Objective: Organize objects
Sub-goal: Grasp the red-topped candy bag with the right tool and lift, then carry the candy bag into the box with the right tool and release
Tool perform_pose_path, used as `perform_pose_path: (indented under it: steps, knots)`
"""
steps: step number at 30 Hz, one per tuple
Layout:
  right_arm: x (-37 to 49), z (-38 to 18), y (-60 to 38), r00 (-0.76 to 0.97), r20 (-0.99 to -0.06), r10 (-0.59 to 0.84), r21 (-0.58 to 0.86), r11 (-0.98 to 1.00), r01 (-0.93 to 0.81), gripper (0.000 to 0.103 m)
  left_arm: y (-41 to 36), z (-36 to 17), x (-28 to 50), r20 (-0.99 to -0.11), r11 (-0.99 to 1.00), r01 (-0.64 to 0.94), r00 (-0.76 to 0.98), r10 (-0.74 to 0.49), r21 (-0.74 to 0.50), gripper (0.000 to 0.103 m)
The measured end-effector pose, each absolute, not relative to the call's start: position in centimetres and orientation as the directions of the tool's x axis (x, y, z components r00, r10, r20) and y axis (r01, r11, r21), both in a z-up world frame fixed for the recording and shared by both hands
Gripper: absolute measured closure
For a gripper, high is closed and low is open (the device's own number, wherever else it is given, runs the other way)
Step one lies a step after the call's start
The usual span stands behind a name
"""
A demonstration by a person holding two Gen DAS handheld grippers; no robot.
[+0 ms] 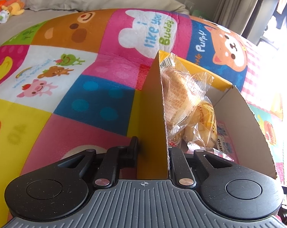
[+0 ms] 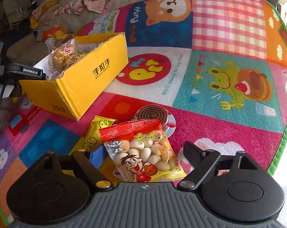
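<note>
The left gripper [image 1: 153,152] clamps the yellow box [image 2: 90,74] wall; wrapped cakes [image 1: 181,98] fill the box. Beside the box, the right gripper [image 2: 137,157] hangs spread wide over a biscuit packet [image 2: 143,152].

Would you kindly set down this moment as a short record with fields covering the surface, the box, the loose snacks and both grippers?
surface: colourful cartoon play mat
box: yellow cardboard box, open at the top, standing on the mat
box contents: wrapped bread rolls, other packets underneath
left gripper: shut on the box's side wall
right gripper: open, around the red-topped biscuit bag, not yet closed
loose snacks: yellow packet partly under the bag; spiral-patterned snack cup behind it
</note>
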State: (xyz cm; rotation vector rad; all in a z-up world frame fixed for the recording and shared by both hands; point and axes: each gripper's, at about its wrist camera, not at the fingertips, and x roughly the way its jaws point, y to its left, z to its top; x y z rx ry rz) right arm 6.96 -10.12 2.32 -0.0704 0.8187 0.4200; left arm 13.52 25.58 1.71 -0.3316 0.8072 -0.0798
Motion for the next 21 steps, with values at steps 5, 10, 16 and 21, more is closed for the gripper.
perform_pose_path:
  steps: [5,10,16,21]
  knots:
    - [4.8,3.8,-9.0,0.608,-0.731,0.308,0.08,0.925,-0.372,0.044,25.5,1.8,13.6,-0.701,0.949,-0.052,0.687,-0.192,-0.311,0.087]
    - [2.3,6.6,-7.8,0.606,-0.725,0.326,0.122,0.927,-0.354,0.045,25.3,1.9,13.9,-0.707,0.959,-0.028,0.682,-0.189,-0.283,0.087]
    - [-0.4,9.9,-4.1,0.586,-0.703,0.403,0.156,0.891,-0.426,0.045,25.1,1.9,13.9,-0.715,0.964,-0.02,0.675,-0.181,-0.264,0.087]
    - [-1.0,13.1,-1.2,0.622,-0.633,0.461,0.146,0.86,-0.489,0.045,25.1,1.9,13.9,-0.716,0.965,-0.021,0.675,-0.179,-0.261,0.087]
